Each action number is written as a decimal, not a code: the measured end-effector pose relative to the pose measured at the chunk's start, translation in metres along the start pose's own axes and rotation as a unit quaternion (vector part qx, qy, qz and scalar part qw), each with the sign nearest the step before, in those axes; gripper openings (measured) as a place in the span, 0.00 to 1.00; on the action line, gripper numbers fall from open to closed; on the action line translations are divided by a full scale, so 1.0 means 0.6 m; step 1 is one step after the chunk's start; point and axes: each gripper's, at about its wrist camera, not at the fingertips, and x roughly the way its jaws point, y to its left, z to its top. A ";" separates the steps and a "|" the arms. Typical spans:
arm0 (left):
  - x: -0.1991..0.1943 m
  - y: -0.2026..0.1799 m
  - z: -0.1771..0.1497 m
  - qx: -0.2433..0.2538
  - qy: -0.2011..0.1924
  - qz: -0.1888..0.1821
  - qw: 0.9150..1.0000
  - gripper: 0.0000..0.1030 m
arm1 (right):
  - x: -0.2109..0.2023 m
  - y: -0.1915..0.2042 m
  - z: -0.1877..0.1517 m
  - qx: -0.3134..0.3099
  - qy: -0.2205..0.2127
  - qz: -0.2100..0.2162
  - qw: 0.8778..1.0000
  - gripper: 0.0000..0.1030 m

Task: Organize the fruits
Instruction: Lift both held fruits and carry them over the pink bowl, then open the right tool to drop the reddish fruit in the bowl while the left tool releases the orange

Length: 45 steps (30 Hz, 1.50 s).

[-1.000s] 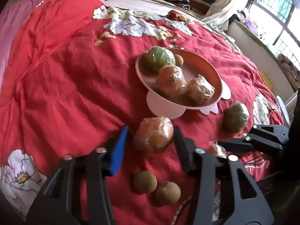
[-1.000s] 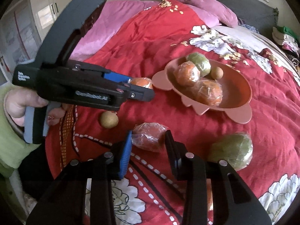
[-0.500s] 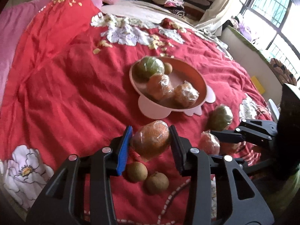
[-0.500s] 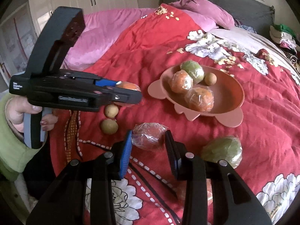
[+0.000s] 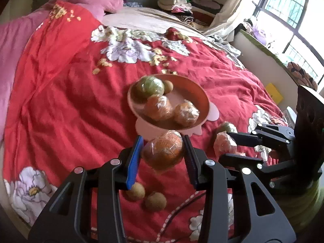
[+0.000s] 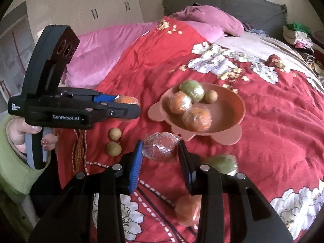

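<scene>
Now both grippers sit higher above the red floral bedspread (image 5: 60,105) than a second ago, each with a fruit lifted clear of the cloth. The left gripper (image 5: 163,155) has its pads pressed on a plastic-wrapped orange (image 5: 163,151), which has risen from the spread to hang just in front of the pink bowl (image 5: 200,96), its jaws only slightly parted around it. The right gripper (image 6: 160,158) is likewise clamped on a darker wrapped fruit (image 6: 160,146), carried up a little and nearer the bowl's front rim. Inside the bowl lie a wrapped green fruit (image 5: 152,87), two wrapped oranges (image 5: 160,107) and one small brown longan (image 5: 168,86) at the back. Short of the bowl, two more longans (image 5: 145,196) rest on the spread under the left gripper. Right of the bowl's foot a second green fruit (image 6: 221,163) lies partly behind the right gripper's finger, and another wrapped orange (image 6: 187,209) sits closer in, half hidden by that gripper's frame. A hand (image 6: 30,135) in a green sleeve grips the left gripper's handle.
</scene>
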 end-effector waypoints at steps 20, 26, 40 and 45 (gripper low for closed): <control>0.065 -0.044 0.044 0.031 0.019 -0.004 0.999 0.31 | -0.052 -0.091 0.038 0.051 -0.045 -0.050 0.996 0.33; 0.082 -0.046 0.046 0.038 0.028 0.007 0.999 0.31 | -0.035 -0.113 0.064 0.052 -0.032 -0.057 0.996 0.33; 0.102 -0.027 0.053 0.039 0.029 0.028 0.998 0.31 | 0.025 -0.136 0.109 0.038 0.005 -0.057 0.998 0.33; 0.106 -0.017 0.059 0.038 0.025 0.031 0.998 0.31 | 0.054 -0.135 0.122 0.023 0.023 -0.060 0.998 0.33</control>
